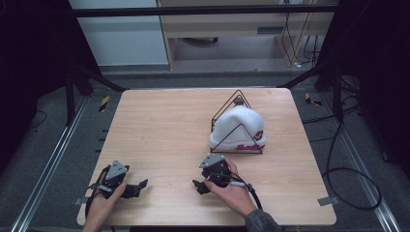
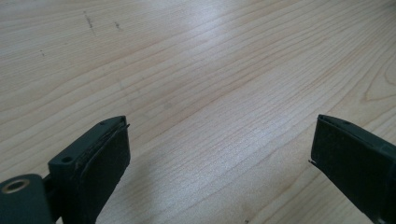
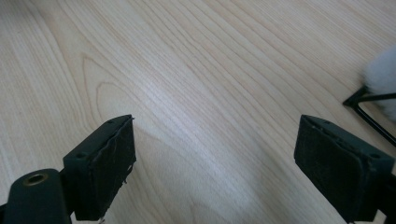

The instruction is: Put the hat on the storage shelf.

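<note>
both grippers, left gripper [image 1: 138, 186] and right gripper [image 1: 199, 186], rest jaws wide near a white beanie [image 1: 238, 128] with red lettering on a black wire stand [image 1: 238, 99].

Red lettering on the white beanie [image 1: 238, 129] too small to read; round badge likewise. Beanie cut off at the right edge of the right gripper view, blurred. Wire stand [image 1: 236, 100] partly hidden inside the beanie.

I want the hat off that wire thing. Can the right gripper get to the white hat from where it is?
Probably yes. The right gripper is open and the white hat sits just beyond it on the wire stand, with bare table between. The wire frame around the hat might snag it, though.
</note>
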Demonstrator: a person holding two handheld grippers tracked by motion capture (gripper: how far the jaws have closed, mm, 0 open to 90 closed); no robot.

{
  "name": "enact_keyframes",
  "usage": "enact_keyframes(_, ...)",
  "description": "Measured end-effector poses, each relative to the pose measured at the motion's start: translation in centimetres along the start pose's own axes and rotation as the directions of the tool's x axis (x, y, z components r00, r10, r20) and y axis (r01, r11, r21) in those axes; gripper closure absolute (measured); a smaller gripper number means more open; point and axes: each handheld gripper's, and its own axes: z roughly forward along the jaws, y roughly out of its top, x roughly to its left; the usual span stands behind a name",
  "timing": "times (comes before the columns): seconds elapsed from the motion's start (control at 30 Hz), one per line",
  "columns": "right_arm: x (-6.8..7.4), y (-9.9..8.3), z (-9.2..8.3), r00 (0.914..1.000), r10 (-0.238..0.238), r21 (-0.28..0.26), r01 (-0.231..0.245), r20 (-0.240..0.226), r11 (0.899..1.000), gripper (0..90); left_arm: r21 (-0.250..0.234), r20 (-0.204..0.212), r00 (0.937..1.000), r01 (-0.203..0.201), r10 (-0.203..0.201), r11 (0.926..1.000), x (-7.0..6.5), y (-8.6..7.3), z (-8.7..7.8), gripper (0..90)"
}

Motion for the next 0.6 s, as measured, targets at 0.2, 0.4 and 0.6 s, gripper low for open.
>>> enact_keyframes(0.2, -0.1, 0.8, 1.5, 0.9997, 0.014, -0.014, -0.014, 0.022, 1.0, 13.3, 0.033, 0.002, 0.9999, 0.015, -0.015, 0.9994, 0.2, 0.2, 1.0, 4.2)
enact_keyframes(0.4, -0.1, 1.4, 2.6, 0.9987, 0.036, -0.018, -0.036, 0.037, 0.999, 13.3, 0.061, -0.004, 0.999, 0.044, -0.044, 0.9972, 0.8, 0.6, 1.6, 4.5)
enact_keyframes(0.6, 0.3, 1.5, 3.3, 0.9982, 0.037, -0.007, -0.037, 0.046, 0.999, 13.0, 0.072, -0.004, 0.9986, 0.054, -0.053, 0.996, 0.9, 0.7, 1.8, 4.2)
